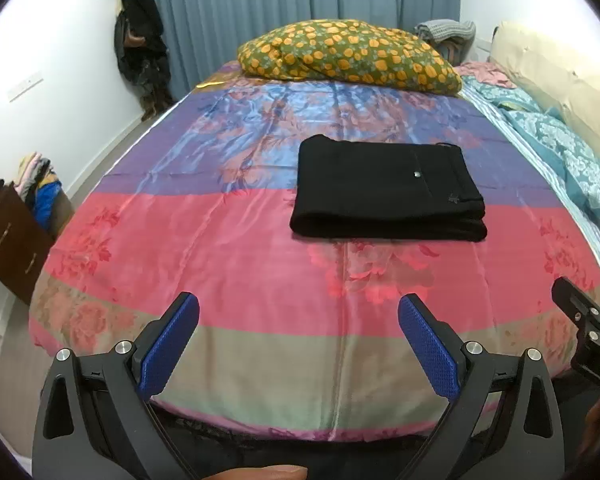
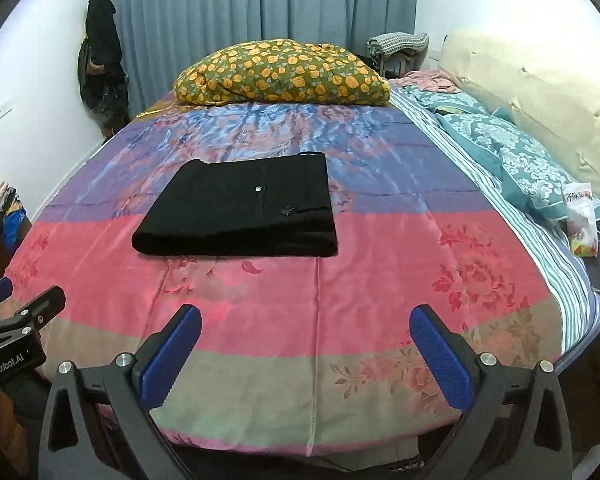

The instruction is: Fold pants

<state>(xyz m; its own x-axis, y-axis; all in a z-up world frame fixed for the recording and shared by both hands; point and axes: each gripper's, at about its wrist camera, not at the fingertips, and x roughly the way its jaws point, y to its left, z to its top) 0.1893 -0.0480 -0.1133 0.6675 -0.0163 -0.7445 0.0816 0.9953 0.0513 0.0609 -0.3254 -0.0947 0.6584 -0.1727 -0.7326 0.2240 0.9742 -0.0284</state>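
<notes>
The black folded pants (image 1: 386, 190) lie as a compact rectangle mid-bed on the glossy striped floral bedspread (image 1: 260, 264). My left gripper (image 1: 298, 320) and right gripper (image 2: 305, 330) hover spread, empty. Risk: any nudge slides the stack on satin, opening folds.

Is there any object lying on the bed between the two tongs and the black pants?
Nothing visible. The pants lie folded on the bedspread, and only bare cover shows between them and the open left tongs and right tongs. The pillow sits beyond the pants, not in the way.
</notes>
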